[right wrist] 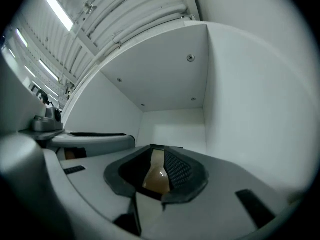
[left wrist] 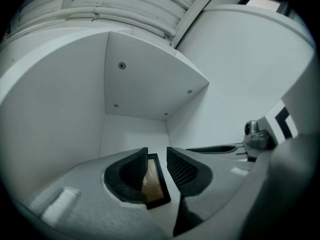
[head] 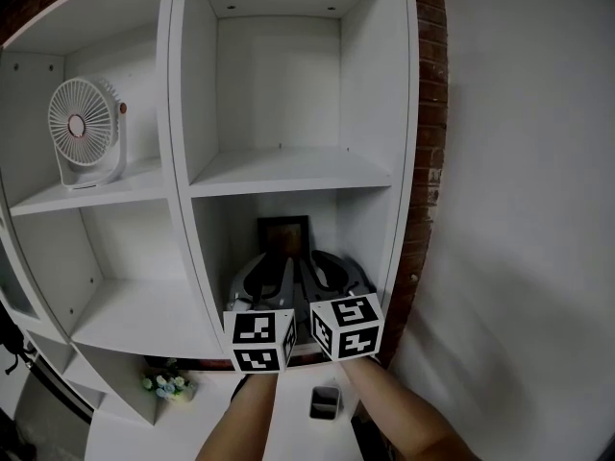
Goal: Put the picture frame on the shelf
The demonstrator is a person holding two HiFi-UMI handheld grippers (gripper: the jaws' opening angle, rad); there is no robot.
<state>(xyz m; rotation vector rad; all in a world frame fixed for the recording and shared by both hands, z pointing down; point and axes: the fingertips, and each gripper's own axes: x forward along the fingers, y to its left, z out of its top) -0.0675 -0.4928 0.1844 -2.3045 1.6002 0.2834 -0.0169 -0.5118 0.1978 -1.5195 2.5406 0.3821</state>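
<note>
Glass behind a thin dark rim is suggested by the picture frame, so it is judged light, stiff and breakable, best taken by its side edges. It is stood upright at the back of the lower right compartment of the shelf. The jaws of the left gripper and the right gripper are held apart before it, clamped on nothing. A fan is kept in the upper left compartment.
</note>
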